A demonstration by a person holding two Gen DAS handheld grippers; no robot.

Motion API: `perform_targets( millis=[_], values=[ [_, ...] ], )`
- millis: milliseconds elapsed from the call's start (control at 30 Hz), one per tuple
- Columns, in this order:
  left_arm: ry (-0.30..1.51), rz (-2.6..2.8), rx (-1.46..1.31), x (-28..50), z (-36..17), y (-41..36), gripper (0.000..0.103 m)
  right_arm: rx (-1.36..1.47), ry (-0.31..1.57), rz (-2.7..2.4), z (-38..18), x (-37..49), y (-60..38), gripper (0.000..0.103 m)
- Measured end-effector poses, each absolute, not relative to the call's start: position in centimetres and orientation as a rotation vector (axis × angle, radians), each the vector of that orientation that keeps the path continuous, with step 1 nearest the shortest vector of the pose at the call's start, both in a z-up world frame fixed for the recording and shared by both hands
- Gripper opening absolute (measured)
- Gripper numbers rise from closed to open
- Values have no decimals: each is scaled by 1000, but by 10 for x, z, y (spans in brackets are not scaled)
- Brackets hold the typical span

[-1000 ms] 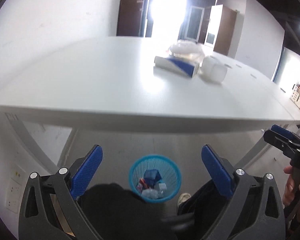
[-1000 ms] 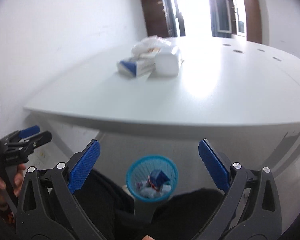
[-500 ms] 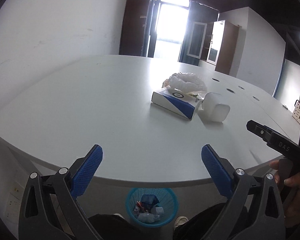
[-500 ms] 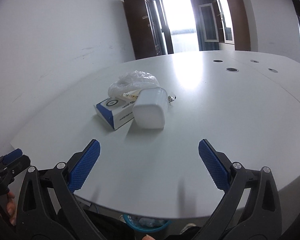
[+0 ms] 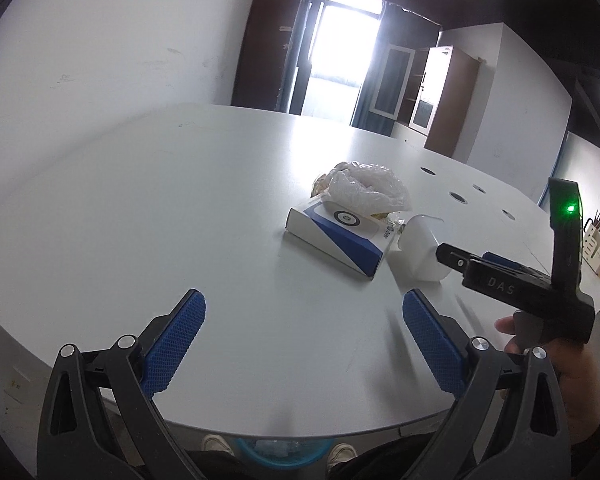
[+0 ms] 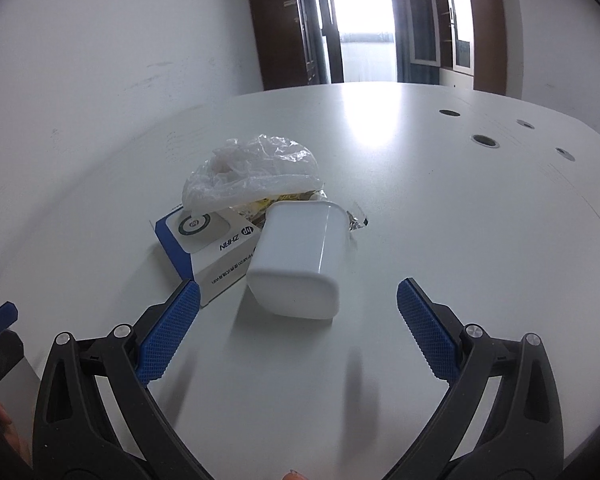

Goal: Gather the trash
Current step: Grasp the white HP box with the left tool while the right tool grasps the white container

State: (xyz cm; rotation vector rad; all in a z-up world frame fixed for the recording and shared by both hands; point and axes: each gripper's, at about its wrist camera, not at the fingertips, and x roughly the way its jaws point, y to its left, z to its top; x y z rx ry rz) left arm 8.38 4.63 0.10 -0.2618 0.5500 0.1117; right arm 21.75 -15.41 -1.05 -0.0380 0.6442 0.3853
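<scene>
My left wrist camera looks from the near edge across the white round table (image 5: pixel 140 216), with the blue-and-white cardboard box (image 5: pixel 336 236) right of centre. My right wrist camera sits closer, with that box (image 6: pixel 208 246) centre-left. Both views share it and the back window.

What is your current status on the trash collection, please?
Both tools open and empty: left tool, right tool. White tub on its side ahead of right tool, against box and plastic bag. Nothing blocking.

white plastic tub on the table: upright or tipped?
Tipped. The white plastic tub lies on its side on the white table, closed base facing the right-wrist camera, leaning beside the blue-and-white box.
</scene>
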Motion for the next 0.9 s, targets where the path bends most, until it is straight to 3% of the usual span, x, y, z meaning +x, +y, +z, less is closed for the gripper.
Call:
perform_targets(
  millis=[233,433,500,567,900],
  values=[
    [608,98,-228,112,3,43,97,-33,709,365,-18,245,-152,93],
    [676,60,-315,148,3,41,97,-21,743,376,-22,256,-155,79],
    [710,57,-345,162,0,40,97,-3,757,383,-23,258,-159,63],
    [751,55,-359,178,-1,35,97,18,771,393,-24,259,-164,57],
    [940,104,-407,255,-10,18,97,44,762,437,-20,251,-199,57]
  ],
)
